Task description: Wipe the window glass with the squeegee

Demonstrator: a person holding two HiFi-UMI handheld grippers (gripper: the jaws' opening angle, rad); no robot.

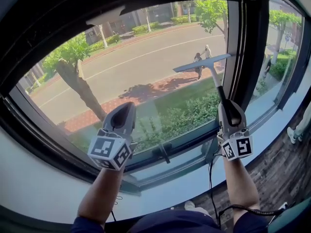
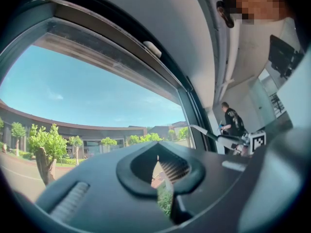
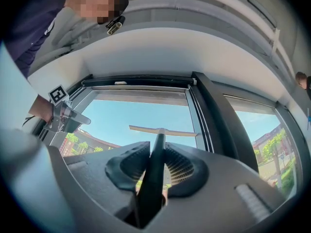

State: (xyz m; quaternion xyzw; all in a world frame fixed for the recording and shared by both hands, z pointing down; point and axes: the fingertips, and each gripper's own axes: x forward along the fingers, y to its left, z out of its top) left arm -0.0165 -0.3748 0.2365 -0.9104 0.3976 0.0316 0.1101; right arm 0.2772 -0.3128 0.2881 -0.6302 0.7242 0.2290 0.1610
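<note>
The squeegee [image 1: 202,62] has a pale blade lying against the window glass [image 1: 131,72] near its right edge, with a dark handle that runs down into my right gripper [image 1: 225,104]. That gripper is shut on the handle. In the right gripper view the handle stands between the jaws and the squeegee blade [image 3: 160,131] lies across the glass above them. My left gripper [image 1: 127,107] is held up in front of the lower middle of the pane, apart from the squeegee. In the left gripper view its jaws are shut with nothing between them, and the squeegee [image 2: 208,134] shows at the right.
A dark mullion [image 1: 245,47] bounds the pane on the right, with a second pane [image 1: 282,42] beyond it. A window handle [image 1: 163,152] sits on the lower frame. The white sill [image 1: 43,188] runs below. A black cable [image 1: 211,178] hangs from the right gripper.
</note>
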